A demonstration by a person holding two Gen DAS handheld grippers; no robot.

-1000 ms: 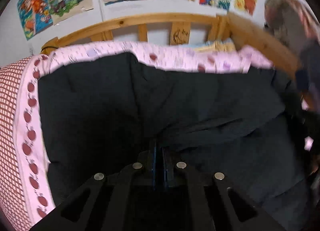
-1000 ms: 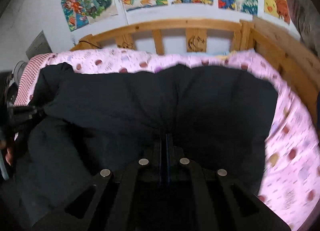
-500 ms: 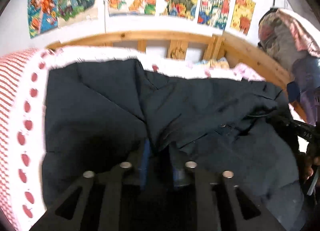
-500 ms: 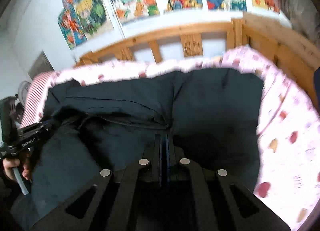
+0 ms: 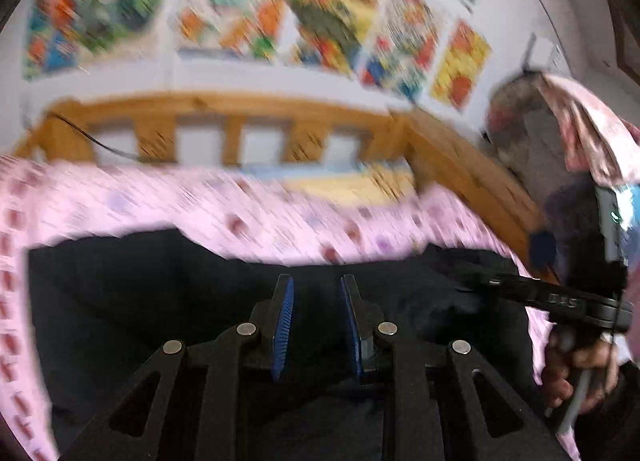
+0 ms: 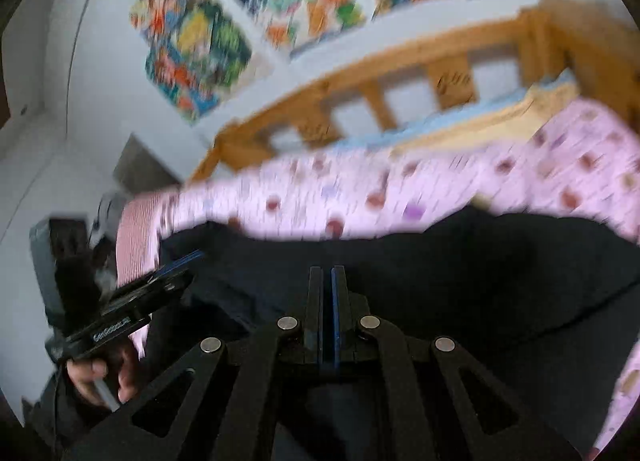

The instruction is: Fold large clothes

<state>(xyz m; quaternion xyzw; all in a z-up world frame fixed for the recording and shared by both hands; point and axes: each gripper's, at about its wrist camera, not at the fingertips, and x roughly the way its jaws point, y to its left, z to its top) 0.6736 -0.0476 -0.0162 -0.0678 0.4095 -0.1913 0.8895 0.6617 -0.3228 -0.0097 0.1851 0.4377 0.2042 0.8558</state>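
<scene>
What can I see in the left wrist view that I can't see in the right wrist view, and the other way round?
Only the left wrist view shows the left gripper head on, jaws apart with nothing between them, and a pile of pink and grey fabric at the right edge. Only the right wrist view shows the right gripper head on, jaws together, and a grey box at the left edge. Both show the dark garment on the pink patterned sheet, the wooden bed rail and blurred wall posters.

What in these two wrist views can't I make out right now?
- Wall posters: motion blur in both views.
- Dark garment: near edge hidden under the tongs' frames, folds lost in black.
- Right tongs: look closed, but whether they pinch cloth can't be told.
- Left tongs: open, empty.
</scene>
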